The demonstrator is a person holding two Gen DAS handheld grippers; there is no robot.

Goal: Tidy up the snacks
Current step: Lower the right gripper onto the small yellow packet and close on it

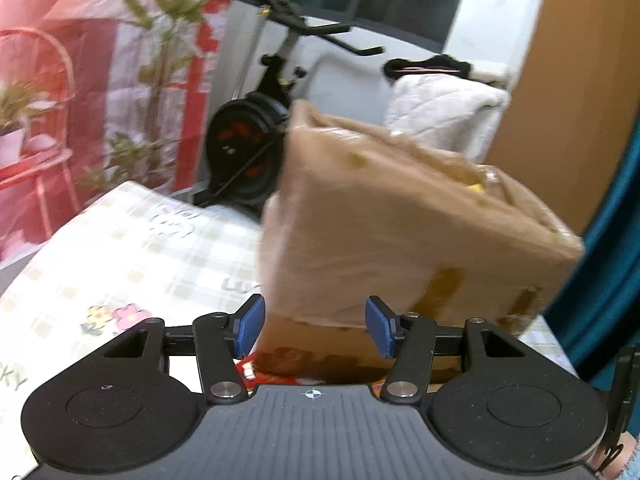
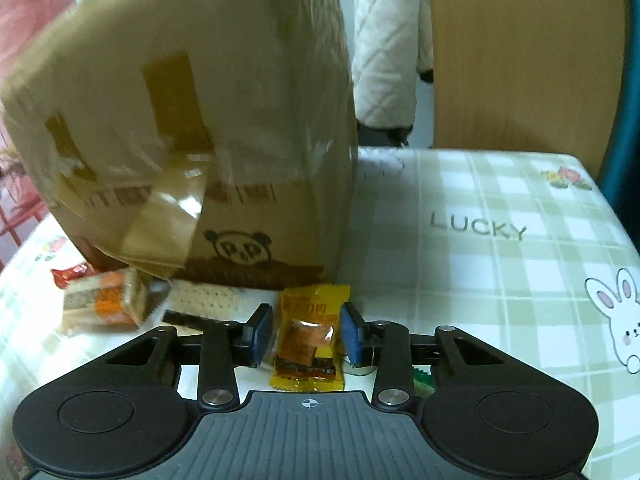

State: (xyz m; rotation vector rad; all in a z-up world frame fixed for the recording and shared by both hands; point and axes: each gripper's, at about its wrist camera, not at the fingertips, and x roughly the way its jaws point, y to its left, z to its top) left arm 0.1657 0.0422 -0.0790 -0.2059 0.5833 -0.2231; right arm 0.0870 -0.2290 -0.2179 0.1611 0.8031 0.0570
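Observation:
A brown cardboard box (image 1: 404, 236) stands tilted on the table, blurred, just beyond my left gripper (image 1: 316, 328), which is open with nothing between its blue pads. A red snack wrapper (image 1: 256, 368) lies under it. In the right wrist view the same box (image 2: 208, 120) fills the left half. My right gripper (image 2: 307, 330) is open, its pads either side of a yellow snack packet (image 2: 310, 336) lying on the table, not clamping it. An orange-and-white snack pack (image 2: 106, 304), a perforated white wrapper (image 2: 204, 300) and a small red candy (image 2: 70, 274) lie by the box's base.
The table has a green checked cloth (image 2: 480, 240) with "LUCKY" and a rabbit printed on it. A wooden panel (image 2: 520, 60), a white quilted coat (image 2: 384, 48) and an exercise bike (image 1: 252, 148) stand behind the table. A green wrapper (image 2: 424, 384) lies under my right finger.

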